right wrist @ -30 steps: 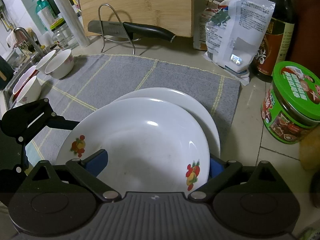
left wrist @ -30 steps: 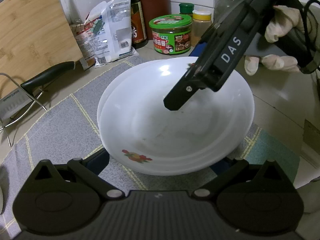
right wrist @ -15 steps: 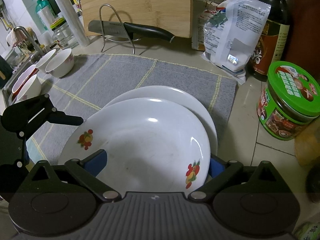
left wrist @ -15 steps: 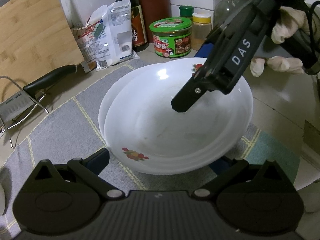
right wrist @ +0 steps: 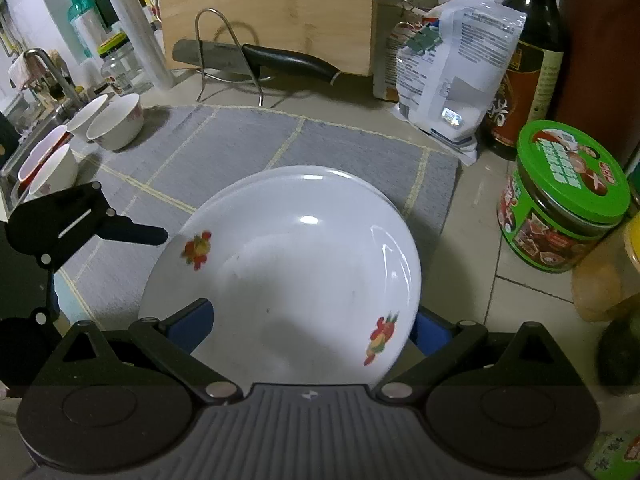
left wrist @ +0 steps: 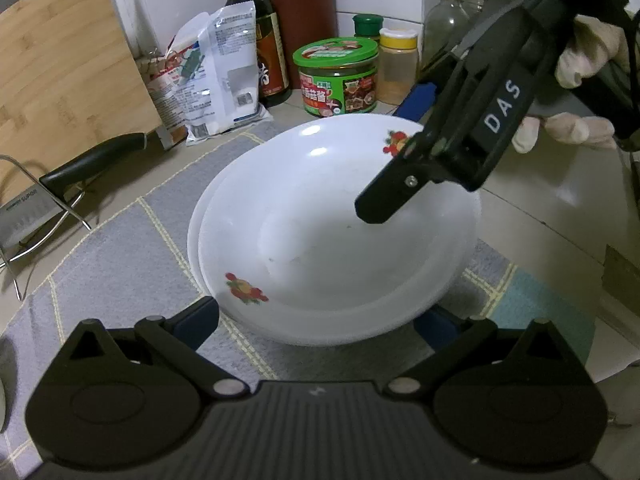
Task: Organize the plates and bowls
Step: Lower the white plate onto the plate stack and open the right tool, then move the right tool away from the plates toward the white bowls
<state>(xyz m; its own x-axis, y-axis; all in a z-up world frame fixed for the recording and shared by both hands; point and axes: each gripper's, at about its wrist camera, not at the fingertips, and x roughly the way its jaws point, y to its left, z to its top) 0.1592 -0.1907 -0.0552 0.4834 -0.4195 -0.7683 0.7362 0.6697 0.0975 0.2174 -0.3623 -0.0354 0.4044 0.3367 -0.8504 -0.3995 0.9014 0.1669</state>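
On a grey mat (right wrist: 224, 148), the right gripper (right wrist: 308, 320) spreads its blue fingers (right wrist: 192, 320) wide around the near rim of a white fruit-printed plate (right wrist: 288, 264), which sits stacked on a second white plate (left wrist: 198, 216). The left gripper (left wrist: 316, 320) is likewise wide open at the stack's opposite edge. Small bowls (right wrist: 116, 126) stand empty beside the sink.
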